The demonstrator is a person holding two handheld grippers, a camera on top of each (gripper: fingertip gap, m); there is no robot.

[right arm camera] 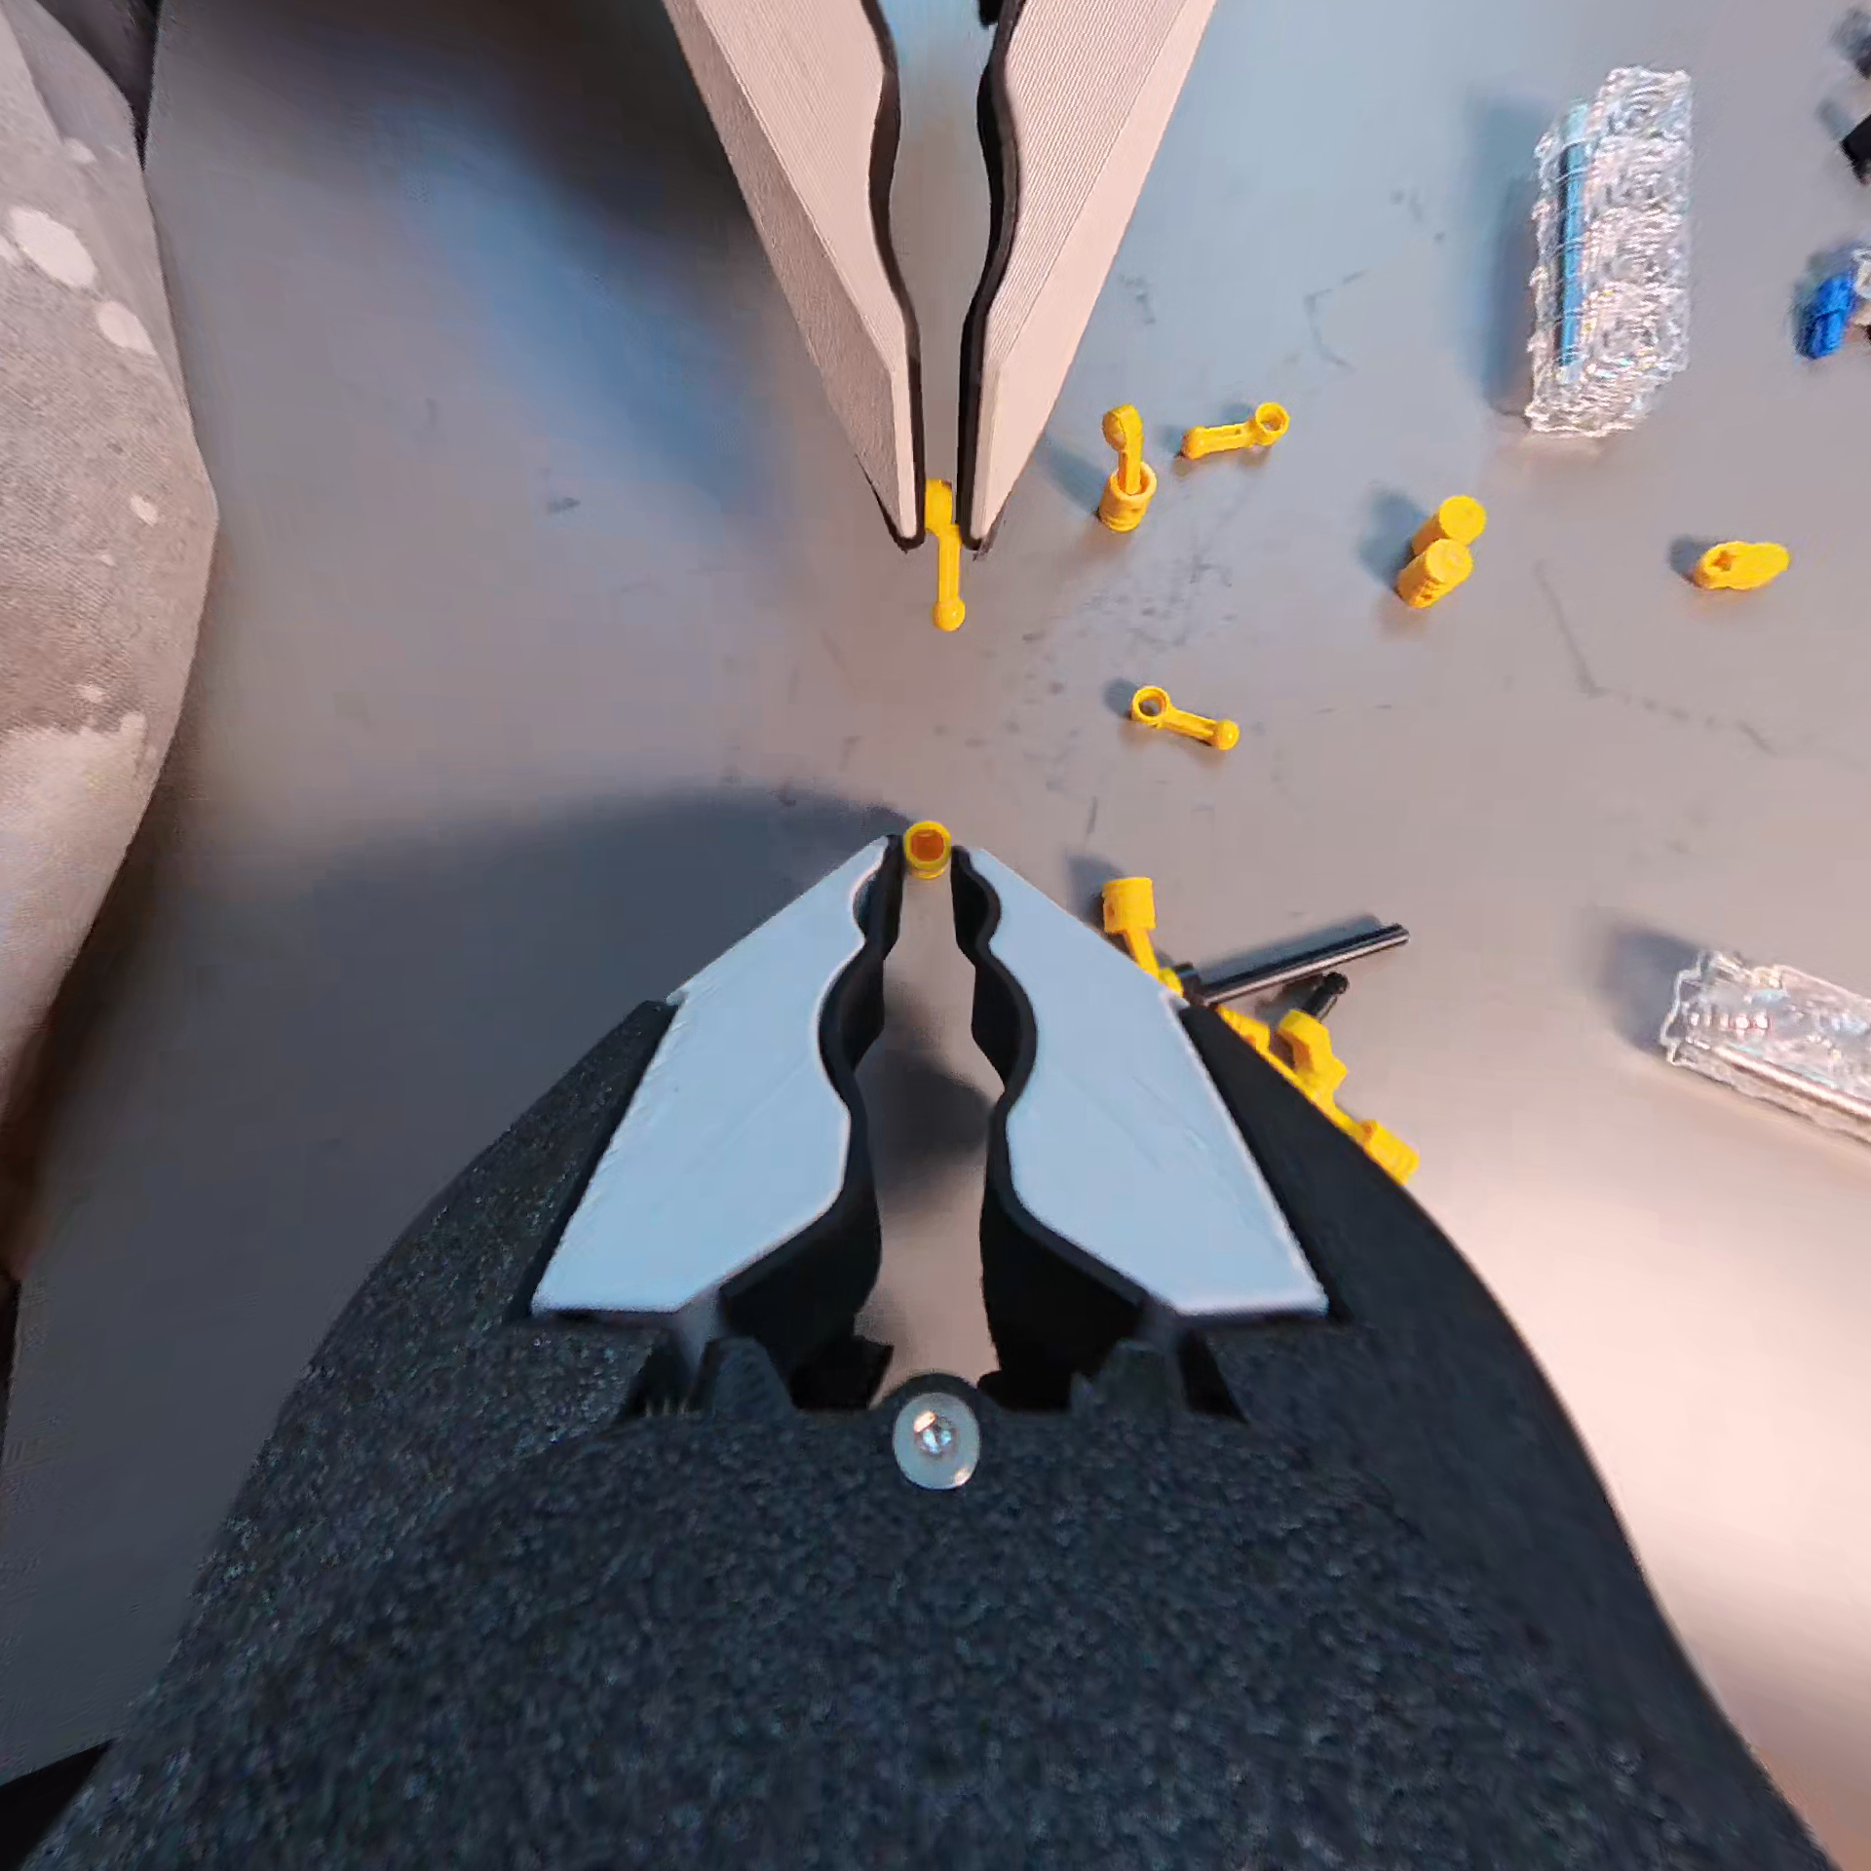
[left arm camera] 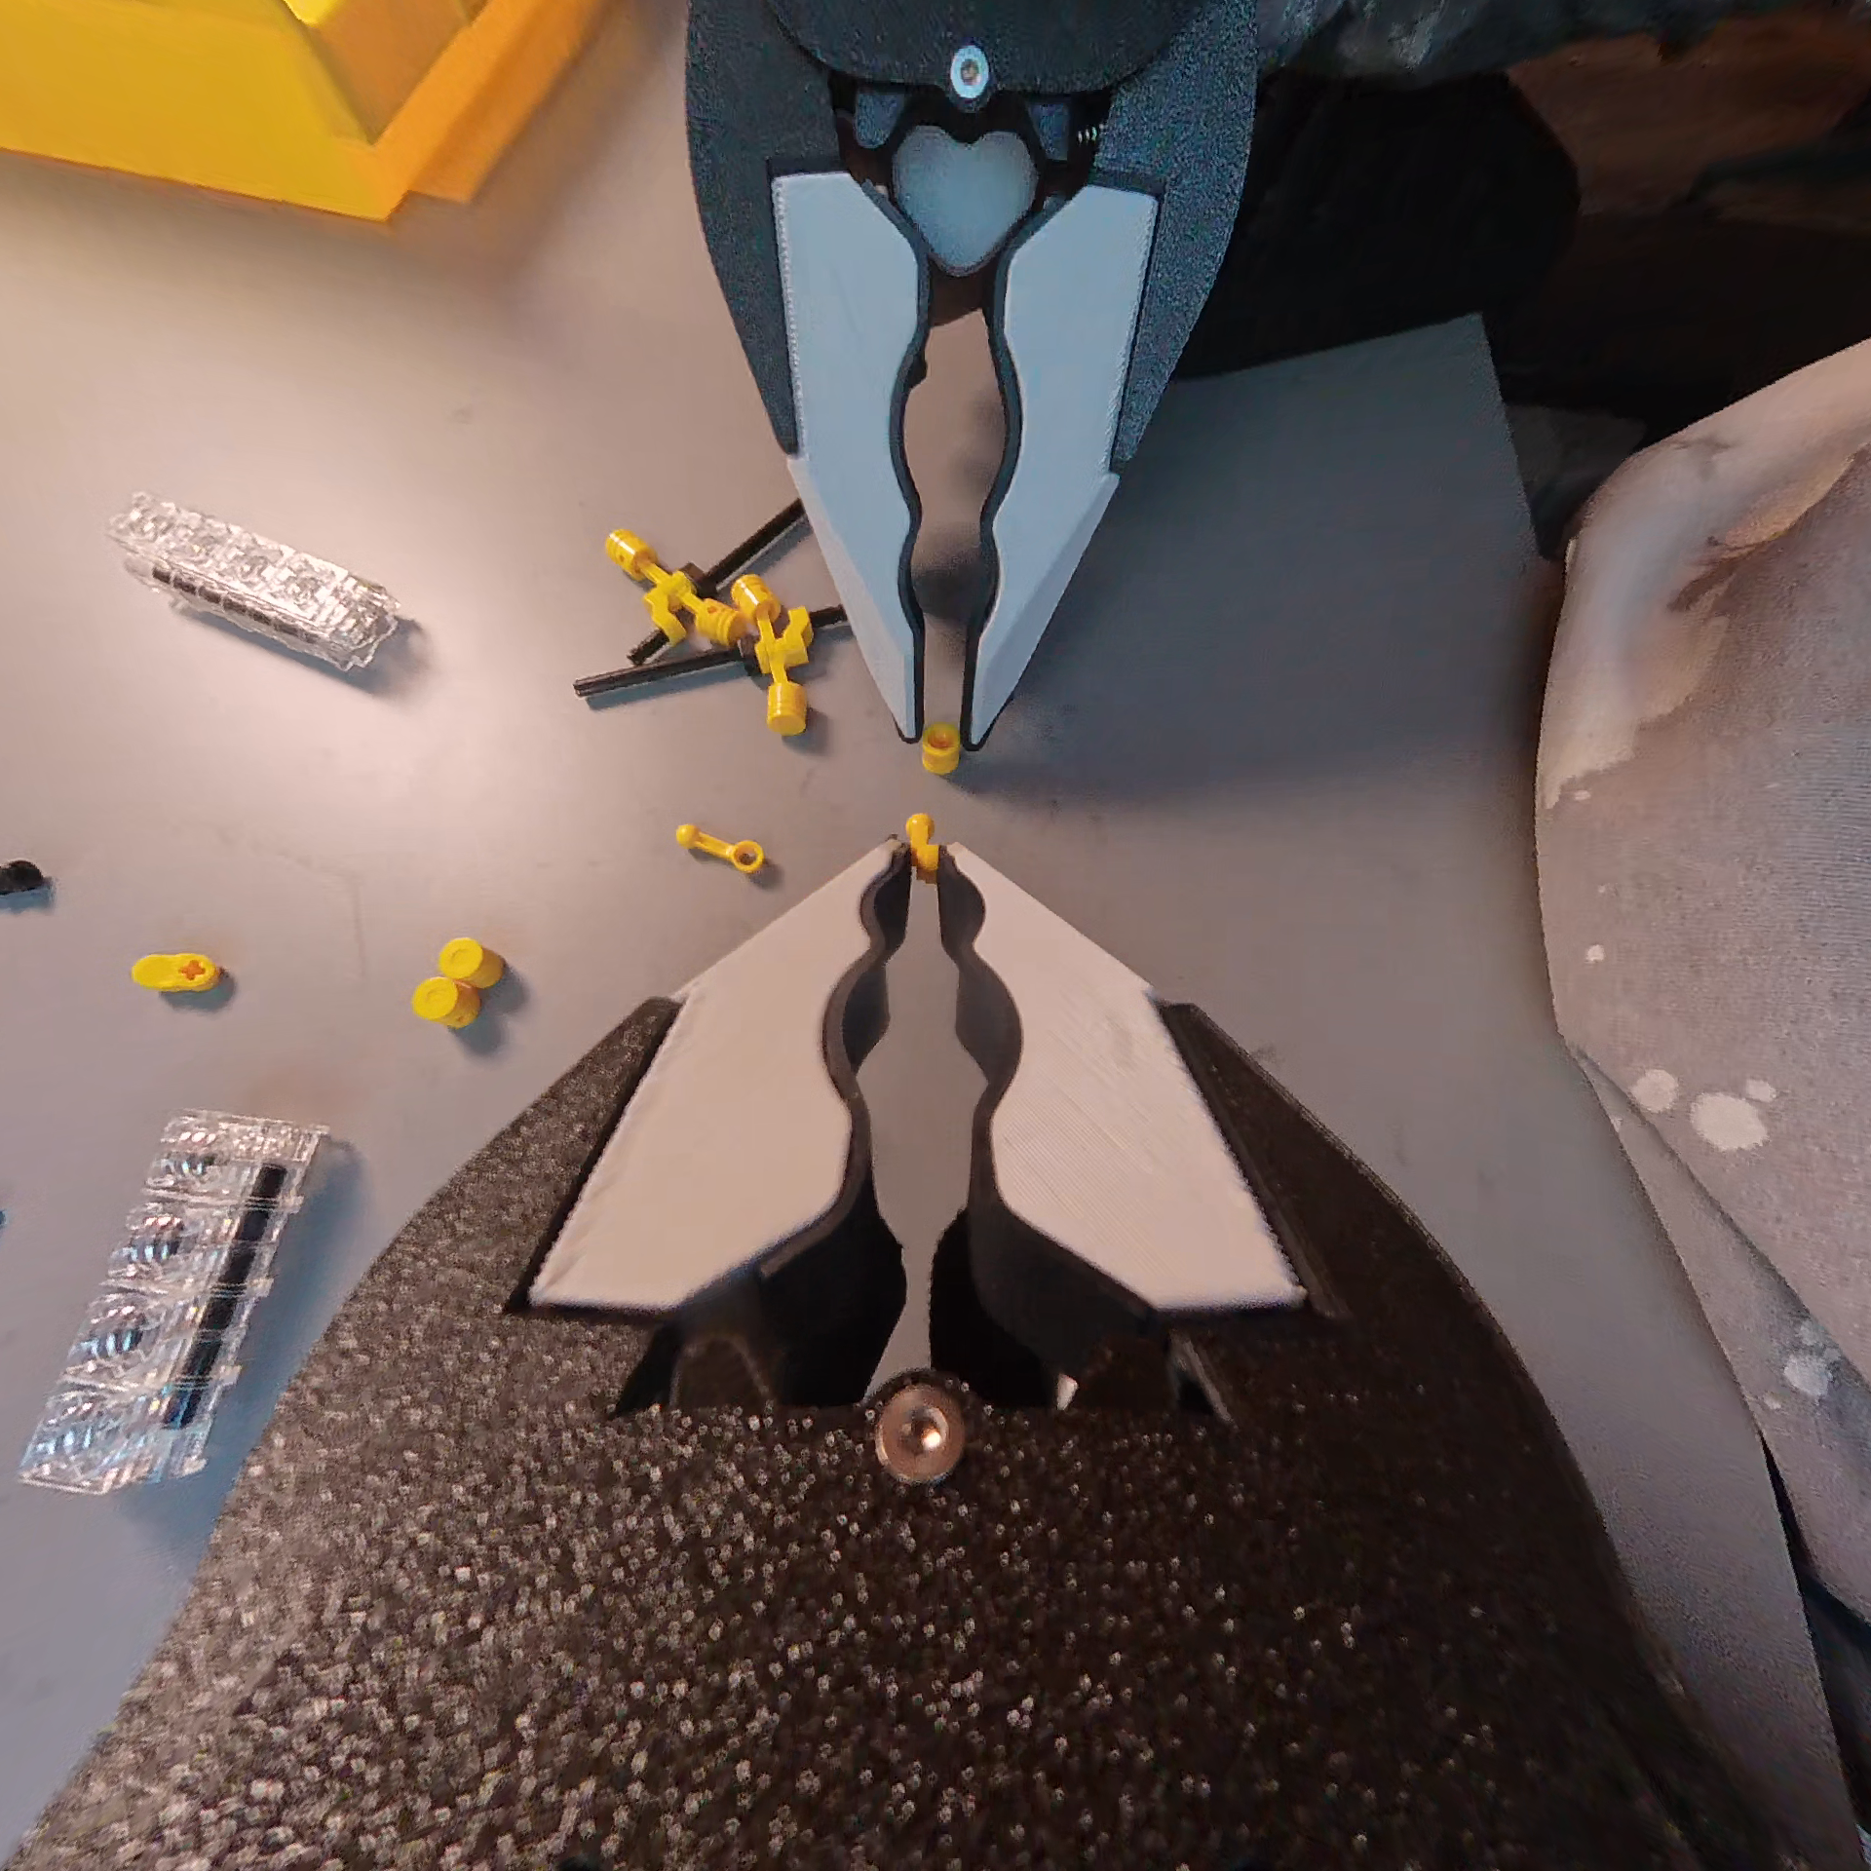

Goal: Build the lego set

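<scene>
left gripper (left arm camera: 919, 856): grainy black shell, pale grey ribbed fingers with wavy black inner edges. Pinched tight on a little yellow rod (right arm camera: 946, 567), ball end poking out toward the other gripper.
right gripper (right arm camera: 925, 850): same build, clamped on a small yellow cylinder (right arm camera: 926, 846) with its hollow end facing the camera.
gap: the two tips face each other nose to nose, rod and cylinder near but apart, above the table (left arm camera: 1266, 628).
table: smooth matte grey, scuffed.
loose bits: more yellow rods (right arm camera: 1185, 717), two stubby yellow cylinders (left arm camera: 458, 982) touching, a cluster of yellow pistons on black axles (left arm camera: 724, 618), all off to one side of the tips.
clear blocks: two bumpy transparent bricks (left arm camera: 167, 1296) further out.
corner: glossy yellow bin (left arm camera: 253, 91).
writing: can't spot any.
fabric: pale blotchy cloth (left arm camera: 1721, 810) at the edge.
</scene>
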